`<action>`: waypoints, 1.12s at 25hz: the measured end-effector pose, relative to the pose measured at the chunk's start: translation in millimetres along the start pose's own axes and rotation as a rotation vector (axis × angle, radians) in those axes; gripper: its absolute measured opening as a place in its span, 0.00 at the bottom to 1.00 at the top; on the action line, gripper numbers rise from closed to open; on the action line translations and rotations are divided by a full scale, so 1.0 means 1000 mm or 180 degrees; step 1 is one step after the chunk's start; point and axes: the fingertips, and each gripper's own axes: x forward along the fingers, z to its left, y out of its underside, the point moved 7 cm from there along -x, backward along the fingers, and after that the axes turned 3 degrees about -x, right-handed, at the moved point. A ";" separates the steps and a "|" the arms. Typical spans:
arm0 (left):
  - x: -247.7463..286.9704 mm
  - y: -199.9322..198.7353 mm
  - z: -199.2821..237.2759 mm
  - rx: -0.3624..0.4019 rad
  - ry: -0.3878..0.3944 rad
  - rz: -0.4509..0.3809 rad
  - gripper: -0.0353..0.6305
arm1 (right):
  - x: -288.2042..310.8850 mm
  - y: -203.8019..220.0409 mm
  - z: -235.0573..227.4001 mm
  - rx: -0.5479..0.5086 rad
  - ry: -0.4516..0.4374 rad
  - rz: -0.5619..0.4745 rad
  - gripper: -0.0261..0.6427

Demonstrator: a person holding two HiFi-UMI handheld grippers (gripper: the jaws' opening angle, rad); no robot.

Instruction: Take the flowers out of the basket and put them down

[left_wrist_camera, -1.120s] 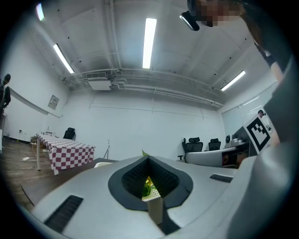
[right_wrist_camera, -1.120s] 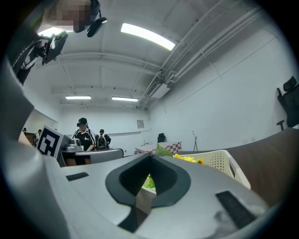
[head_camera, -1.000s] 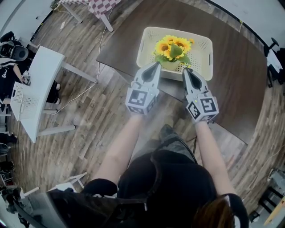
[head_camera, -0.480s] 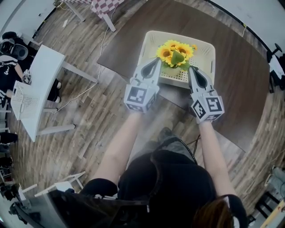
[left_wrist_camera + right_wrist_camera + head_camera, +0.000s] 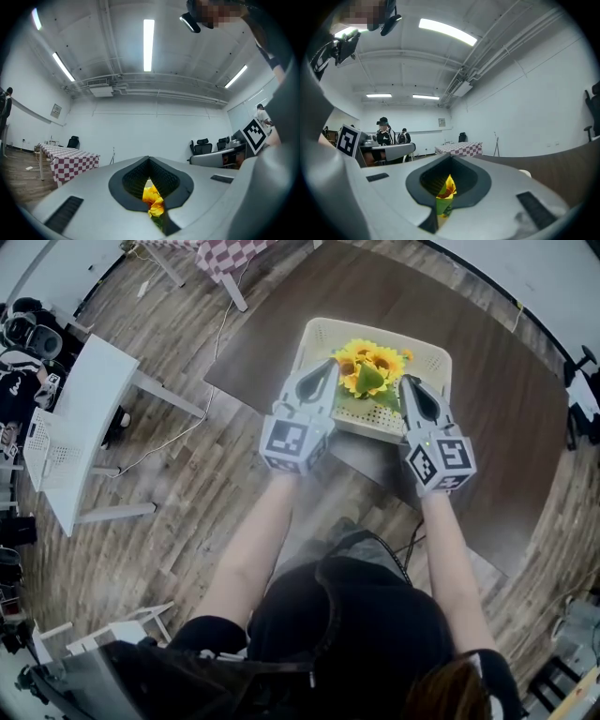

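Left gripper (image 5: 326, 369) and right gripper (image 5: 409, 383), both closed and empty, flank flowers (image 5: 367, 365) in basket (image 5: 315, 334) near table (image 5: 487, 404) front edge, likely to squeeze-lift them jointly.

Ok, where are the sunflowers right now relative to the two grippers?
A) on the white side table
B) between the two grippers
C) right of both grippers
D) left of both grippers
B: in the head view the sunflowers show over the basket, with the left gripper on one side of them and the right gripper on the other.
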 end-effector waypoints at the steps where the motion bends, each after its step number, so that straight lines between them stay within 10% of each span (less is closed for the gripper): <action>1: 0.002 0.000 0.001 0.0003 -0.0009 0.0013 0.06 | 0.002 0.000 -0.002 0.0005 -0.0009 0.0015 0.04; 28: 0.045 0.013 0.018 -0.0003 0.0050 0.0608 0.06 | 0.048 0.032 -0.043 0.0373 0.0081 0.0940 0.10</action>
